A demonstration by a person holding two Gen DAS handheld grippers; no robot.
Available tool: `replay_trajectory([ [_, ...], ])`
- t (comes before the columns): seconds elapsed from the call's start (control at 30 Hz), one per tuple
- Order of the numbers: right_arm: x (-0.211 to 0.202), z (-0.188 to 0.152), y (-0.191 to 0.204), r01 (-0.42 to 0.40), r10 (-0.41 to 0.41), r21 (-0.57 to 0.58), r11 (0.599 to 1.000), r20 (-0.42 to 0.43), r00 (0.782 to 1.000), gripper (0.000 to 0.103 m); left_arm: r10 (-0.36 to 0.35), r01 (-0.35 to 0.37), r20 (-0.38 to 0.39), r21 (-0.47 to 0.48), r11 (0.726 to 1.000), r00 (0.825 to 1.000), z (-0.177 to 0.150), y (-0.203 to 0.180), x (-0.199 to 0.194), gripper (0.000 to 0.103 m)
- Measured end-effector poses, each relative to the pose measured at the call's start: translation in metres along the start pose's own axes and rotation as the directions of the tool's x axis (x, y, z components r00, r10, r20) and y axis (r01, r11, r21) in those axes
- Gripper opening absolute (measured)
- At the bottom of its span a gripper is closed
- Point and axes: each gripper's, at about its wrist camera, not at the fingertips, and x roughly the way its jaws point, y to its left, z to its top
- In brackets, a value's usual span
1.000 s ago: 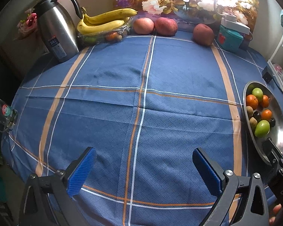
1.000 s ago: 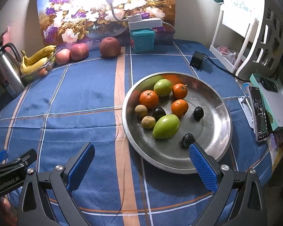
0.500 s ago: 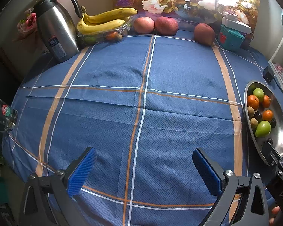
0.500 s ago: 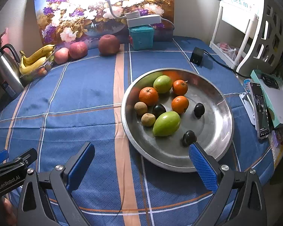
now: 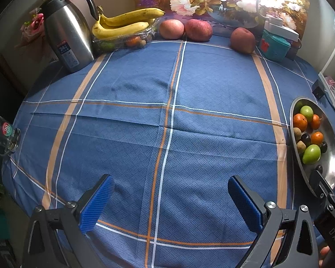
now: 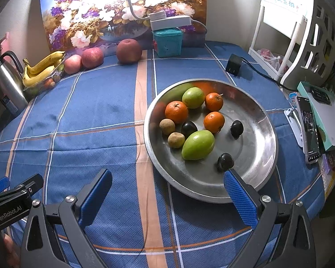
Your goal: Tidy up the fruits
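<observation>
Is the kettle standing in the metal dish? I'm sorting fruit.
No, the kettle stands on the tablecloth at the far left, well apart from the dish.

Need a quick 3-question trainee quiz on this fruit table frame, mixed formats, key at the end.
1. True or false: the right gripper is holding a fruit.
2. How many oranges lie in the steel dish?
3. The bananas rest: A) in the dish, B) on a clear tray beside the steel kettle, C) between the left gripper fingers.

Key: 1 false, both grippers are open and empty; 2 three; 3 B.
</observation>
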Motion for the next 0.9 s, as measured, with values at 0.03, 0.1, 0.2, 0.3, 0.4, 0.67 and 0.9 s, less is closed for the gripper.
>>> replay_trajectory([
  [0.03,0.0002,0.0001,0.0001,0.0,0.0,0.0,1.0,0.0,1.0,0.1,0.0,0.0,-0.001,0.0,1.0,1.0,0.0,0.0002,0.0002,0.103],
  [0.1,0.0003,-0.0001,0.0,0.0,0.0,0.0,1.0,-0.002,1.0,0.1,0.0,0.0,-0.001,0.0,1.0,1.0,0.0002,0.0005,0.0002,0.103],
  [0.2,0.0004,-0.0001,0.0002,0.0,0.0,0.0,1.0,-0.002,1.0,0.1,0.0,0.0,-0.001,0.0,1.0,1.0,0.0001,0.0005,0.0004,0.103],
  [0.3,0.0005,0.0,0.0004,0.0,0.0,-0.001,1.0,-0.003,1.0,0.1,0.002,-0.002,0.0,0.0,1.0,1.0,0.0002,0.0006,0.0004,0.103],
  [0.4,0.0006,0.0,0.0006,0.0,0.0,-0.001,1.0,-0.003,1.0,0.1,-0.001,0.001,0.0,-0.002,1.0,1.0,0.0007,0.0013,0.0,0.103],
  [0.67,0.0004,0.0004,0.0008,0.0,0.0,-0.001,1.0,-0.003,1.0,0.1,-0.005,0.005,0.002,-0.003,1.0,1.0,0.0006,0.0006,-0.0011,0.103],
  [0.9,0.0006,0.0003,0.001,0.001,-0.001,-0.001,1.0,-0.004,1.0,0.1,-0.005,0.005,0.003,-0.004,1.0,1.0,0.0006,0.0004,-0.0014,0.103],
])
